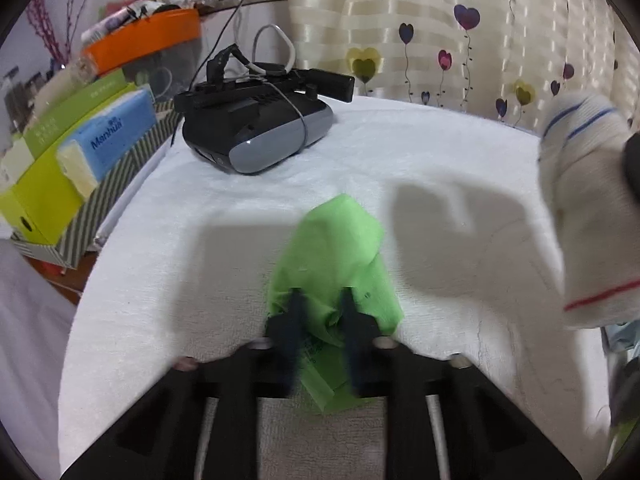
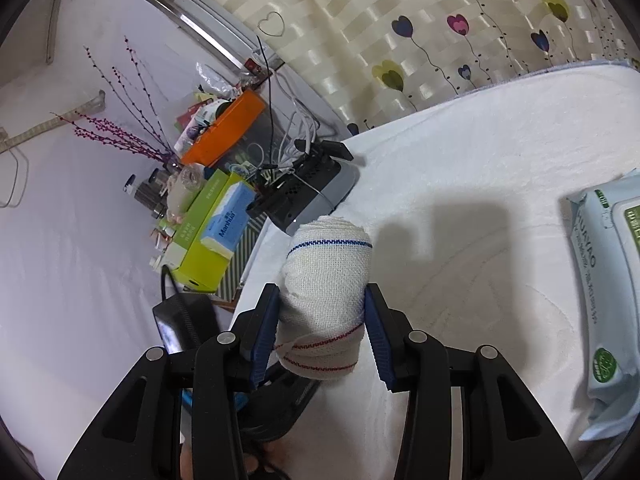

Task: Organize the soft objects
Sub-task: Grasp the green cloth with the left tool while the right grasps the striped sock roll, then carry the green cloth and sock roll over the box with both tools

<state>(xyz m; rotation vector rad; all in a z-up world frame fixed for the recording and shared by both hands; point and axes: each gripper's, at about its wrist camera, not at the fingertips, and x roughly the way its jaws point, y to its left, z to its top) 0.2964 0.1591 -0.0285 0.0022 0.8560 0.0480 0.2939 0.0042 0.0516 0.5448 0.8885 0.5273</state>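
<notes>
Your big white blanket (image 1: 400,152) covers the whole table, and a striped curtain (image 1: 460,20) with heart flowers hangs behind it. At the blanket's far left edge sits a black and grey headset (image 1: 260,132) with wires on top. Beside the table is a stripy box (image 1: 116,184) holding a green box (image 1: 44,196) and a blue tissue pack (image 1: 116,136). An orange tub (image 1: 148,36) behind them is full of small stuff. A wet wipes pack (image 2: 608,280) lies on the blanket on the right side of the right view.

Your left gripper (image 1: 320,320) is pinching the green cloth (image 1: 340,252). Its two fingers are squeezed close with the cloth bunched between them, and the rest pokes out in front, just above the blanket.

Your right gripper (image 2: 322,328) holds the rolled white cloth (image 2: 326,280) with blue and red stripes. Both blue pads (image 2: 264,328) press its sides, and the roll sticks up past the fingertips, up off the blanket.
</notes>
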